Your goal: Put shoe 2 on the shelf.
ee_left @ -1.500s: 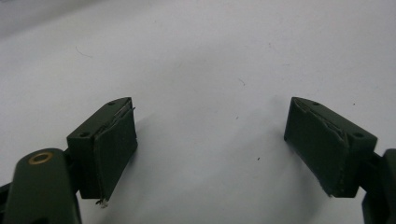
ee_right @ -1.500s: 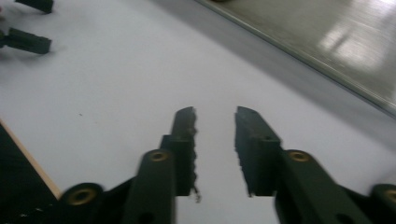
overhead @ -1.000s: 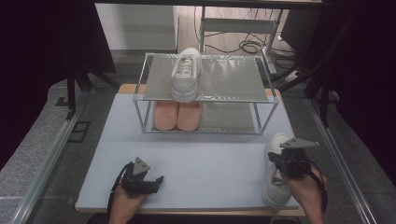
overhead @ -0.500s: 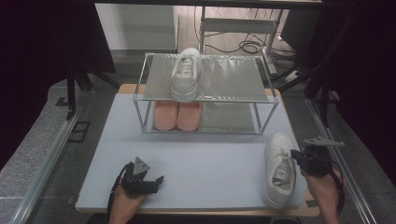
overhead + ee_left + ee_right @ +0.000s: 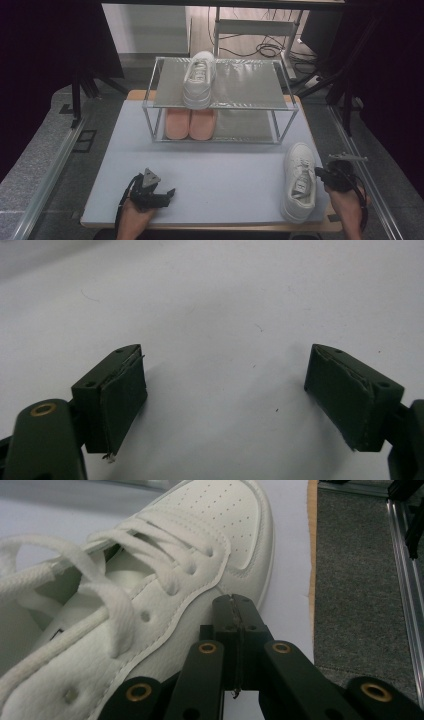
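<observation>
Counter (image 5: 210, 175): pale grey top. Broad bare stretch across the front and middle, between the two grippers and forward of the rack. Wooden edging shows at the near right corner and behind the rack.

Rack (image 5: 220, 102): one, metal frame, two tiers, standing at the far middle of the counter. Bare counter strips to its left and right.
- Upper tier: one white sneaker (image 5: 198, 80), toe pointing away, set left of centre; the right part of the tier lies bare.
- Lower tier: one pair of pink shoes (image 5: 190, 123), side by side, under the white sneaker; the right part lies bare.

White sneakers, total two. The second sneaker (image 5: 299, 181) lies on the counter at the near right, toe pointing away, heel near the front edge, its right side close to the counter's right edge.

Grippers, total two.
- Left gripper (image 5: 167, 194): held at the near left, close to the front edge. In the left gripper view its jaws stand wide apart over bare counter, released, nothing between them.
- Right gripper (image 5: 320, 173): held at the near right edge, just beside the second sneaker. In the right gripper view its jaws are pressed together, clenched on nothing, tips right beside the sneaker's side; whether they touch it cannot be told.
</observation>
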`<action>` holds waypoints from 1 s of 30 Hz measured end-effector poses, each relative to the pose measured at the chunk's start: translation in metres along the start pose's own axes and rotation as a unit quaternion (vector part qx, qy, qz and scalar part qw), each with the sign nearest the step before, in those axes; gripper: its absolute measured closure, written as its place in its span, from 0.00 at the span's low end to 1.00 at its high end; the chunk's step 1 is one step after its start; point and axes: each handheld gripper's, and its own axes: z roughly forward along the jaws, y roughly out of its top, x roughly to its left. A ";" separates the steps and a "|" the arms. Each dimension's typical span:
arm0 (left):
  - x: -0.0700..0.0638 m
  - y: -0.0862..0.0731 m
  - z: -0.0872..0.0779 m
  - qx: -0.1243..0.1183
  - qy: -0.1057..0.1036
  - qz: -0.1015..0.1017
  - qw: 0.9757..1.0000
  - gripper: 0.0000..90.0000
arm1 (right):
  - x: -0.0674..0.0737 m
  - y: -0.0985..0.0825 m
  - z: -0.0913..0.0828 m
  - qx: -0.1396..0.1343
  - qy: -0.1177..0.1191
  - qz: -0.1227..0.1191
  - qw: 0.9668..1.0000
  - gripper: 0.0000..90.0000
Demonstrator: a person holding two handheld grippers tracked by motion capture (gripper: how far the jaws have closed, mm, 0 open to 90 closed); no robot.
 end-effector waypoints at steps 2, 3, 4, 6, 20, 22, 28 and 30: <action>0.000 0.000 0.000 0.000 0.000 0.000 1.000 0.18 | 0.002 0.000 0.000 0.000 -0.004 -0.003 1.000 1.00; 0.000 0.000 0.000 0.000 0.000 0.000 1.000 0.19 | 0.004 0.000 0.000 -0.001 -0.006 -0.005 1.000 1.00; 0.000 0.000 0.000 0.000 0.000 0.000 1.000 0.18 | 0.005 0.000 0.001 -0.001 -0.007 -0.006 1.000 1.00; 0.000 0.000 0.000 0.000 0.000 0.000 1.000 0.18 | 0.007 0.001 0.001 -0.003 0.000 -0.006 1.000 1.00; 0.000 0.000 0.000 0.000 0.000 0.000 1.000 0.19 | 0.040 0.009 0.009 -0.015 0.042 -0.032 0.998 1.00; 0.000 0.000 0.000 0.001 0.000 0.001 1.000 0.19 | 0.038 0.007 0.009 -0.011 0.042 -0.030 0.999 1.00; 0.000 0.000 0.000 0.000 0.000 0.000 1.000 0.19 | 0.031 -0.004 0.015 0.003 0.045 -0.018 0.999 1.00; 0.000 0.000 0.000 0.000 0.000 0.000 1.000 0.18 | 0.031 -0.006 0.014 0.000 0.051 -0.013 0.999 1.00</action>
